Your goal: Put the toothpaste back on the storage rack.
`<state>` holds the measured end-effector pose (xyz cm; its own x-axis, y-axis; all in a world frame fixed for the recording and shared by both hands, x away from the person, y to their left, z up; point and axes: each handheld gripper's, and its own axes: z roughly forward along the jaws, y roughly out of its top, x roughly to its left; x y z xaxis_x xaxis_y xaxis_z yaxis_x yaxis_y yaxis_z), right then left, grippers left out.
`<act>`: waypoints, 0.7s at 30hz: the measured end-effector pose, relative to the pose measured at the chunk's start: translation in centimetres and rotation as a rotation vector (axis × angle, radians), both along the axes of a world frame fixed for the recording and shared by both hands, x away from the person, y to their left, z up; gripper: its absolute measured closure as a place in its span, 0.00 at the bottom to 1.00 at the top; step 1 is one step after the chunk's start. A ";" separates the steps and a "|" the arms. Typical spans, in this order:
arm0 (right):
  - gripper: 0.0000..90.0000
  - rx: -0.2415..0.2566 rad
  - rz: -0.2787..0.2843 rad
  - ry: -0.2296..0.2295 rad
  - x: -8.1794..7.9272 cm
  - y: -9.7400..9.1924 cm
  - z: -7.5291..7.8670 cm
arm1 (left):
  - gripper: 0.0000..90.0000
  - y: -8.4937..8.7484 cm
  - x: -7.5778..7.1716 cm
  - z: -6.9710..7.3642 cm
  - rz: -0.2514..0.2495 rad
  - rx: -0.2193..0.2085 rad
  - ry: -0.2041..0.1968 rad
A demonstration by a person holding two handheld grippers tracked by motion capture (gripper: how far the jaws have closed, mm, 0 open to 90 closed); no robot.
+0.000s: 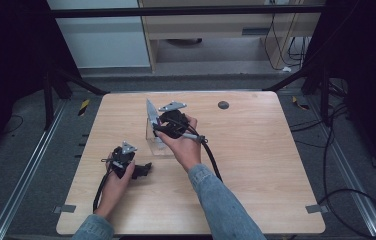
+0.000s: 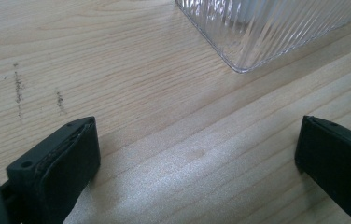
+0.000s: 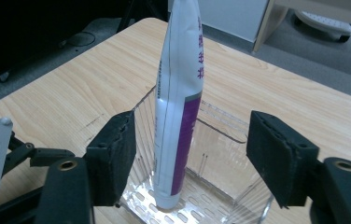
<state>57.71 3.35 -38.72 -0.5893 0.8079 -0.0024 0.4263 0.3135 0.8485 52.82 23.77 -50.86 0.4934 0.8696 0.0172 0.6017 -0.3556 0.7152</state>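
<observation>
Right gripper (image 3: pixel 190 154) spread around the toothpaste tube (image 3: pixel 179 107), which stands in the clear ribbed holder (image 3: pixel 220 196) — a nudge could topple it; left gripper (image 2: pixel 197 154) is spread too.

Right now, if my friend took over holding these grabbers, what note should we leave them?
Left gripper: jaws wide open, holding nothing, low over the table just in front of the clear box.
Right gripper: jaws open on either side of the tube, not pinching it.
Things: the white and purple tube stands cap down inside the clear ribbed box, leaning against its wall.
Done: tube is in the box and let go.
Left: probably just lift the right gripper away without knocking the tube over.
</observation>
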 end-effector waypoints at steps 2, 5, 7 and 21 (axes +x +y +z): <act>0.34 -0.006 0.010 -0.009 -0.1 -0.3 0.1 | 0.00 0.0 0.0 0.0 0.000 0.000 0.000; 0.32 -0.008 0.019 -0.018 -0.3 -0.8 0.3 | 0.00 0.0 0.0 0.0 0.000 0.000 0.000; 0.30 -0.009 0.026 -0.021 -0.3 -1.2 0.4 | 0.00 0.0 0.0 0.0 0.000 0.000 0.000; 0.18 -0.012 0.045 -0.006 -1.7 -5.8 1.0 | 0.00 0.0 0.0 0.0 0.001 0.000 0.001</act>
<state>56.05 -2.44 -37.69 -0.6254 0.7802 -0.0156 0.4066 0.3428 0.8468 52.80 23.76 -50.85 0.4927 0.8700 0.0170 0.6028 -0.3554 0.7144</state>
